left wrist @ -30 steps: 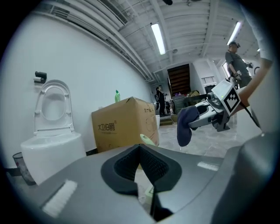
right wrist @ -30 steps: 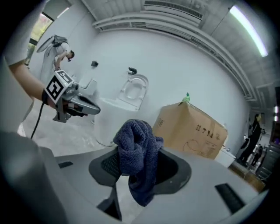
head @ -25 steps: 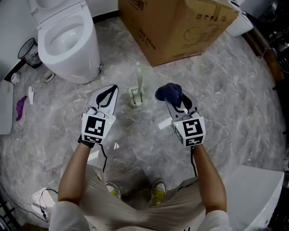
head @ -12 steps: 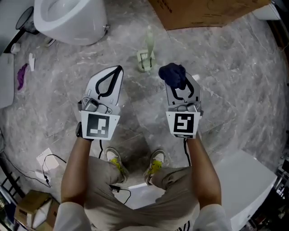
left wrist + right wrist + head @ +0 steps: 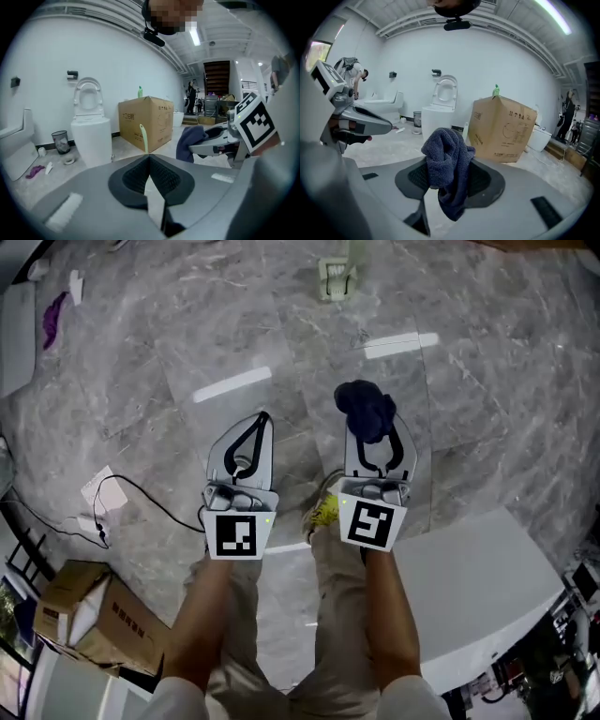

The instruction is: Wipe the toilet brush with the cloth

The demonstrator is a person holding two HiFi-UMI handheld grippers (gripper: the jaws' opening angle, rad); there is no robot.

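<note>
approach step, no wiping yet. right gripper [image 5: 377, 439] jaws clamped on dark blue terry cloth [image 5: 366, 411], bunched, soft, drooping. left gripper [image 5: 258, 420] jaws together, empty. pale green slim-handled toilet brush [image 5: 339, 270] upright in its holder on glossy grey marbled floor [image 5: 187, 334], well ahead. next move probably: close in, bring cloth to handle.

We record two pale grey, wedge-shaped handheld units, the left gripper [image 5: 262, 418] and the right gripper [image 5: 375, 427], each with black textured jaw pads [image 5: 133, 180], a white cube [image 5: 236, 535] bearing black square markers and a small green light [image 5: 269, 519], and a wearer in beige trousers [image 5: 328, 615], a white top [image 5: 173, 697] and a yellow-green shoe [image 5: 324, 512].
</note>
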